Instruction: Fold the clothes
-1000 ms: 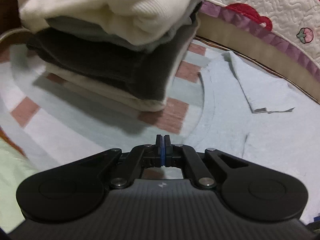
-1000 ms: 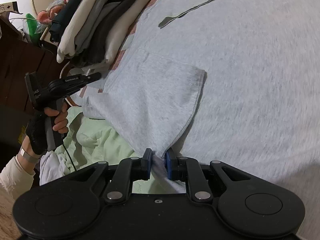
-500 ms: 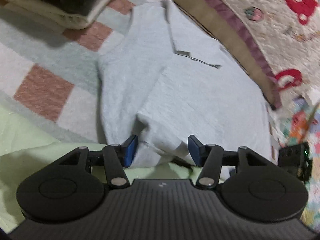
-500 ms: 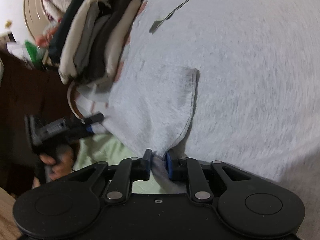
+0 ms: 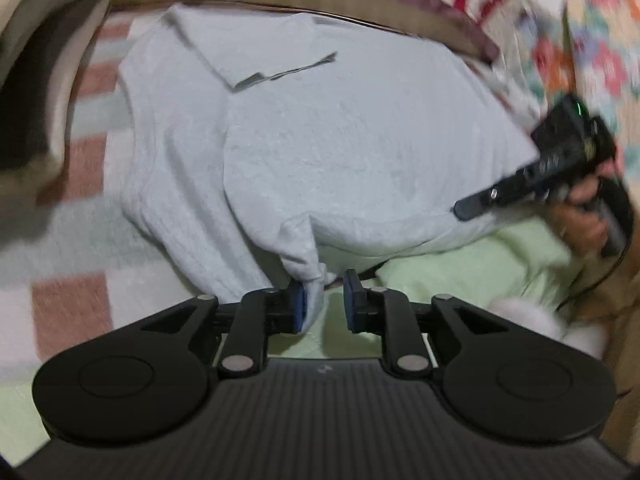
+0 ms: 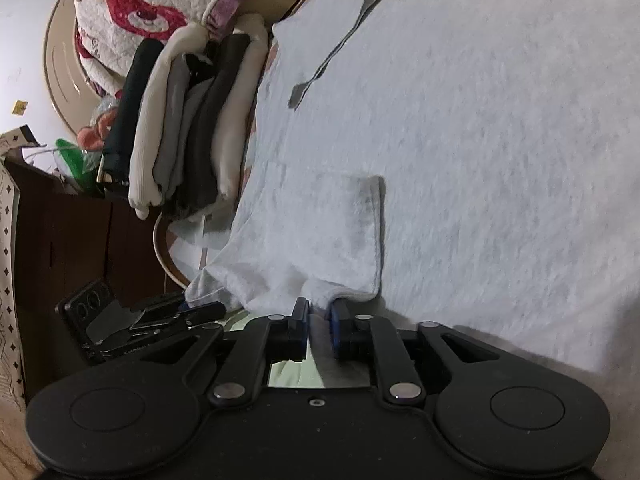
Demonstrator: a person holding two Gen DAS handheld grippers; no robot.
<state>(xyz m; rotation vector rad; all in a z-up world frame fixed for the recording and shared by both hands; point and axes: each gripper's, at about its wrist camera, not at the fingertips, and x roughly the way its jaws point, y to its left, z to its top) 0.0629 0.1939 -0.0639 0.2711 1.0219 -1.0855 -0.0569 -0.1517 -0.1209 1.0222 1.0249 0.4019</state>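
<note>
Left wrist view: the left tongs (image 5: 324,304) have just been closing, and a bunched corner of the grey shirt (image 5: 340,140) sits against one pad with a gap still showing. The shirt lies spread on the bed.

Right wrist view: the right tongs (image 6: 320,328) have just been opening, shirt hem (image 6: 320,292) still between them; whether it's still pinched I can't tell. A folded stack (image 6: 188,120) sits beside it.

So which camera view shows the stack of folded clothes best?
The right wrist view: the stack of folded clothes is sharp there, each folded layer visible beside the grey shirt. The left wrist view shows only a blurred edge.
</note>
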